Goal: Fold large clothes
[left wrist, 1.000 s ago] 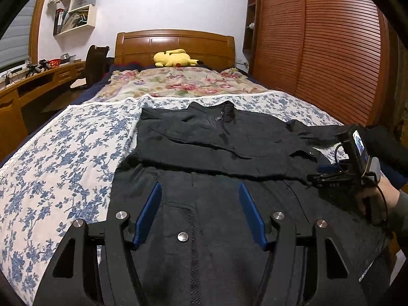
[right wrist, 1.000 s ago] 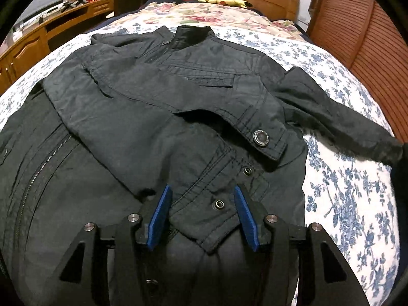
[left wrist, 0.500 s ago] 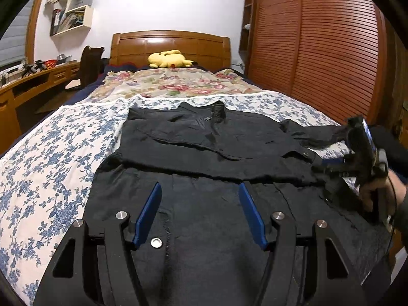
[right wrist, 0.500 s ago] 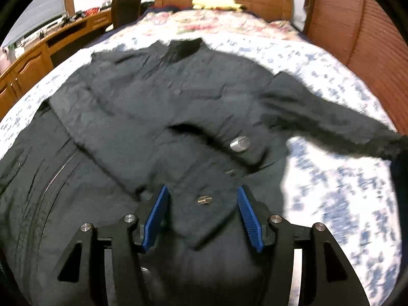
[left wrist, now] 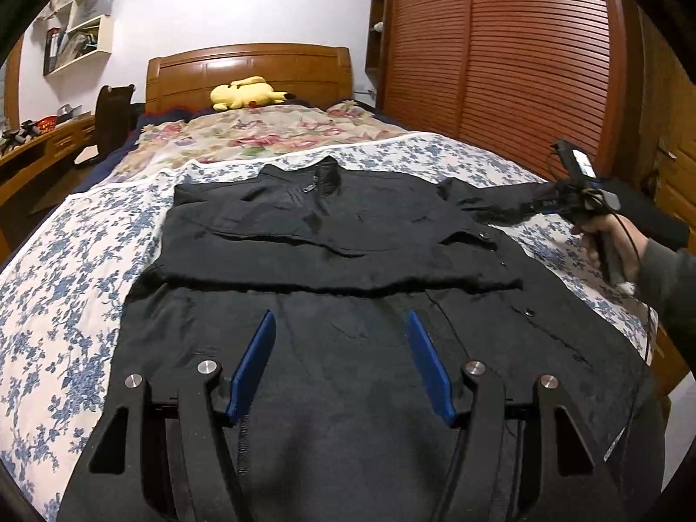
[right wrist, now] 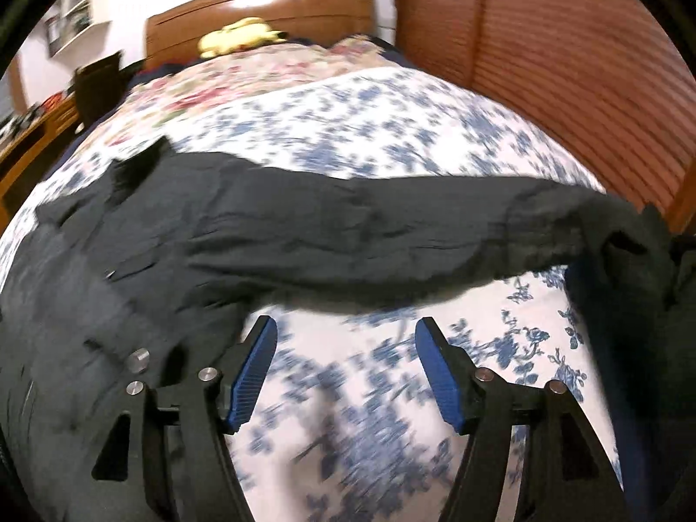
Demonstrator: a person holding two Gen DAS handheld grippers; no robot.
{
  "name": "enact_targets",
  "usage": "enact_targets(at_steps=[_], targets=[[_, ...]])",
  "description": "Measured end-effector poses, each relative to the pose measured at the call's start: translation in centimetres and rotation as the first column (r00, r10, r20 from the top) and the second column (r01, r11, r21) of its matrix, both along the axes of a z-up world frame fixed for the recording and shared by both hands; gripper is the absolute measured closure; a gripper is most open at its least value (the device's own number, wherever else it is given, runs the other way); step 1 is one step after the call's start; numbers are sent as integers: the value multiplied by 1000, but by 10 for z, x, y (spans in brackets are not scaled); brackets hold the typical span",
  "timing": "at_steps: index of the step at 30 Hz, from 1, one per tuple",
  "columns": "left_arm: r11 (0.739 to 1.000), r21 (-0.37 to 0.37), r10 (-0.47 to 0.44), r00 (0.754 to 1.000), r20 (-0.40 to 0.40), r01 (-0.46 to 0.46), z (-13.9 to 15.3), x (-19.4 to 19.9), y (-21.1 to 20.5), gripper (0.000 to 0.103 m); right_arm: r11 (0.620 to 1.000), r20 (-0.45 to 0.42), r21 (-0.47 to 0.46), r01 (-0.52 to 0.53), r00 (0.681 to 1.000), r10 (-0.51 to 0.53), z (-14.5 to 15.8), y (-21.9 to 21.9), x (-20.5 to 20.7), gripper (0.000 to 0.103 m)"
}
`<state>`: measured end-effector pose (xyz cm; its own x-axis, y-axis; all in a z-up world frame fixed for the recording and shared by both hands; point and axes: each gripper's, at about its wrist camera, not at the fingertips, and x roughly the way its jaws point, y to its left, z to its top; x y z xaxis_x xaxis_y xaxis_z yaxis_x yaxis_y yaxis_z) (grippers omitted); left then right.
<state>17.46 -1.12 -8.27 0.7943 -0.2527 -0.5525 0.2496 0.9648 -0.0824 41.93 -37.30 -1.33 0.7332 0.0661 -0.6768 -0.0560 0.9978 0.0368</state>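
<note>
Swung off the jacket hem, the right gripper (right wrist: 346,369) was brought over bare bedsheet (right wrist: 500,361), fingers opening, empty. The left gripper (left wrist: 339,365) was held open, empty, over the jacket (left wrist: 330,235). Soft and limp, its outstretched sleeve (right wrist: 369,239) seemed best taken at the cuff.

A black jacket (left wrist: 330,235) lies flat on the floral bed (left wrist: 65,287), collar toward the headboard, its lower part folded up across the chest. One sleeve (right wrist: 369,235) stretches sideways over the sheet. A second dark garment (left wrist: 348,391) lies spread beneath it, nearer the foot.
</note>
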Motion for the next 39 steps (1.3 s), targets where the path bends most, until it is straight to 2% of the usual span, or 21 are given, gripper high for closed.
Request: enact_targets(at_steps=[3, 10, 16, 19, 20, 21, 24, 27, 31, 35, 39], targets=[[1000, 6, -7, 1000, -5, 7, -1, 1, -4, 39, 998, -24, 40, 46, 999, -45, -8, -11, 17, 35], [1000, 10, -6, 1000, -25, 6, -5, 7, -6, 39, 972, -59, 197, 130, 991, -120, -22, -36, 56, 35], [1000, 2, -6, 1000, -31, 6, -5, 7, -5, 39, 954, -97, 231, 191, 980, -173, -32, -47, 71, 35], [1000, -2, -1, 999, -35, 1, -5, 9, -4, 39, 958, -91, 215, 192, 980, -176, -33, -46, 78, 35], [1000, -4, 0, 999, -37, 0, -5, 9, -3, 39, 964, -86, 194, 181, 982, -167, -32, -42, 79, 48], [1000, -6, 1, 999, -38, -1, -5, 10, -3, 39, 972, -77, 171, 161, 986, -150, -29, -39, 80, 71], [1000, -3, 7, 999, -42, -7, -6, 11, -3, 39, 991, -38, 94, 93, 995, -90, -16, -22, 80, 92], [1000, 2, 10, 999, -44, -10, -6, 11, -3, 39, 996, 92, 80, 36, 995, -44, 14, -8, 65, 95], [1000, 4, 12, 999, -42, -12, -6, 11, -2, 39, 995, 174, 38, -88, 981, 80, 50, 28, 42, 95], [1000, 6, 16, 999, -34, -16, -4, 9, -2, 39, 966, 222, 26, -259, 943, 247, 76, 75, 7, 95], [1000, 4, 19, 999, -30, -19, -3, 8, 0, 39, 906, 192, -15, -422, 888, 417, 80, 132, -32, 95]])
